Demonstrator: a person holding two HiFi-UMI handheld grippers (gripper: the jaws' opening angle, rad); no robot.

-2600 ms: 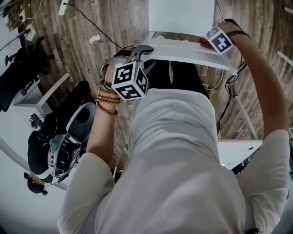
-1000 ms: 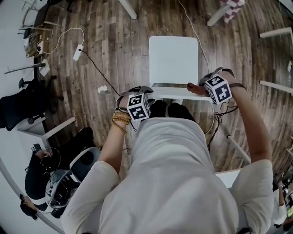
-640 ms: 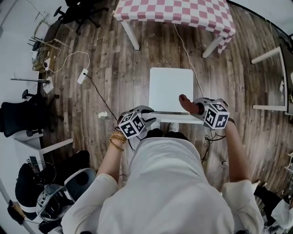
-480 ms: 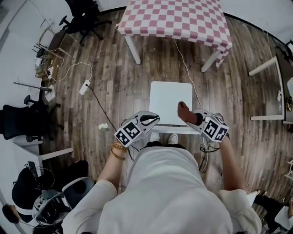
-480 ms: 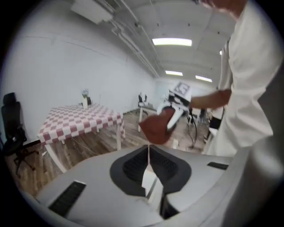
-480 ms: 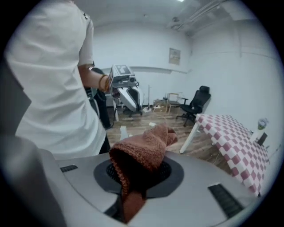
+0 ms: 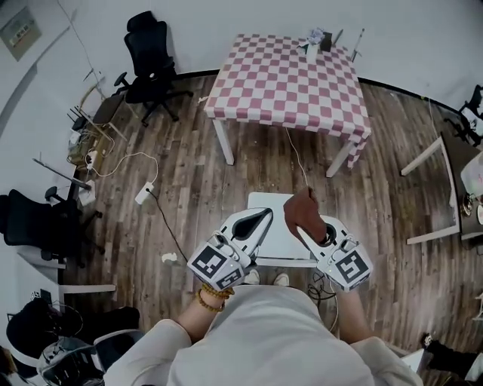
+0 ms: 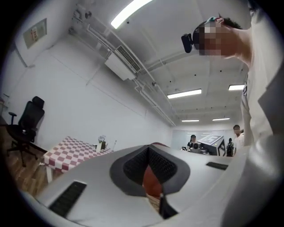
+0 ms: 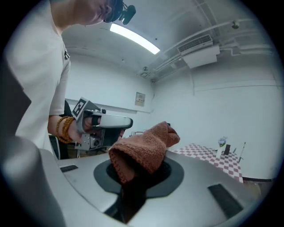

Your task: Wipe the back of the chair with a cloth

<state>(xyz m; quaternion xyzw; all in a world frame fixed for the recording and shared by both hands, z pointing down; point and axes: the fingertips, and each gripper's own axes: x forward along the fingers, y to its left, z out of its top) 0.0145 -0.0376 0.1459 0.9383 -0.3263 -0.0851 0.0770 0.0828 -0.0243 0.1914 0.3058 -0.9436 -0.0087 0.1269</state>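
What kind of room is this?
Most likely an office or lab workroom. Black swivel office chairs stand near the wall, a power strip lies on the wooden floor, and there is a table with a pink-checked cloth.

Floor (image 7: 189,188) — dark wood planks. Walls (image 7: 226,22) white. A table (image 7: 287,79) with a pink-and-white checked cover stands near the far wall. Black office chairs (image 7: 151,56) occupy the floor's left edge. Ceiling strip lights (image 8: 133,11) — lit.
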